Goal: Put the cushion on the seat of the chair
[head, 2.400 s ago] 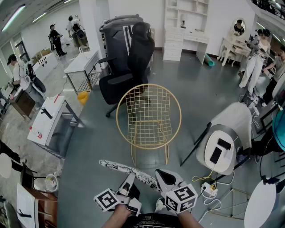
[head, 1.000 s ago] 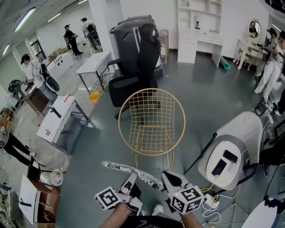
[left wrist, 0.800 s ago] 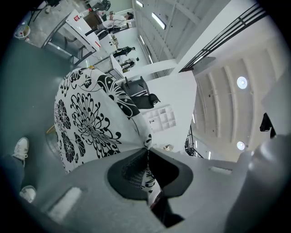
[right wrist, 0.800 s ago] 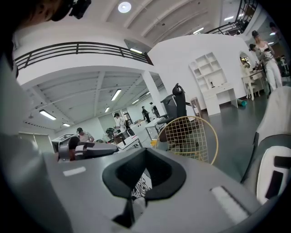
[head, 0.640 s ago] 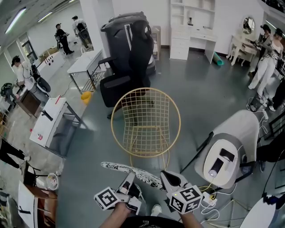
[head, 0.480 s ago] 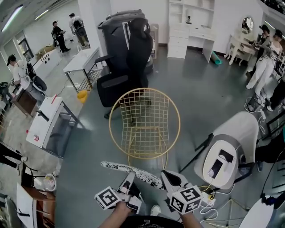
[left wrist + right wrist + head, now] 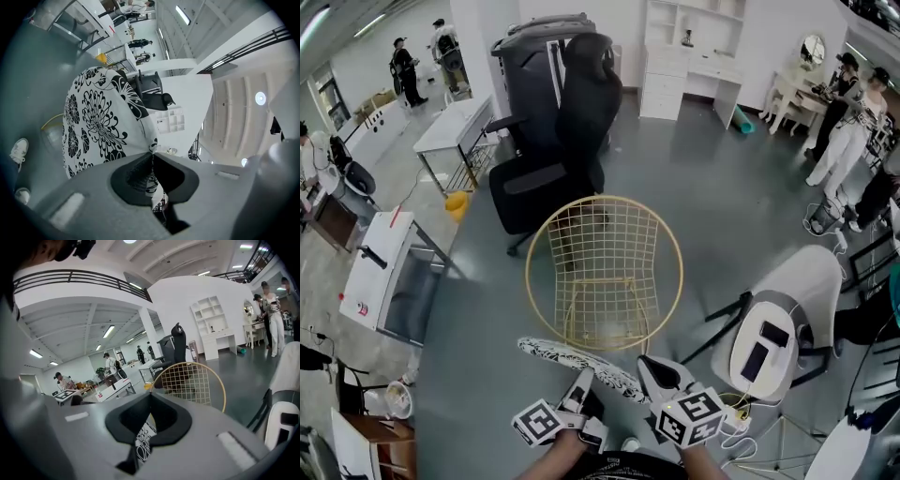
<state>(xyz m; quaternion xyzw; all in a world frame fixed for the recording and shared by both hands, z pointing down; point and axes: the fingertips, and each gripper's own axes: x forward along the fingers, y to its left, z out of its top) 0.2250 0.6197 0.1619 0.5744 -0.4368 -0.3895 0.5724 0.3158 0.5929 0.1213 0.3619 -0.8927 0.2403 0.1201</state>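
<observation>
A flat white cushion with a black flower print hangs edge-on in front of me, just short of the gold wire chair. My left gripper is shut on the cushion's near edge, and the printed cloth fills its view. My right gripper is shut on the same edge further right, with a strip of the cushion showing between its jaws. In the right gripper view the chair's round wire back stands straight ahead. The chair's seat is bare.
A black office chair stands right behind the wire chair. A white moulded chair with a phone on it is at the right, over cables on the floor. A white bench is at the left. People stand at the far left and far right.
Both grippers and the cushion have come closer to the wire chair, which now sits lower in the head view. Both grips are unchanged.
</observation>
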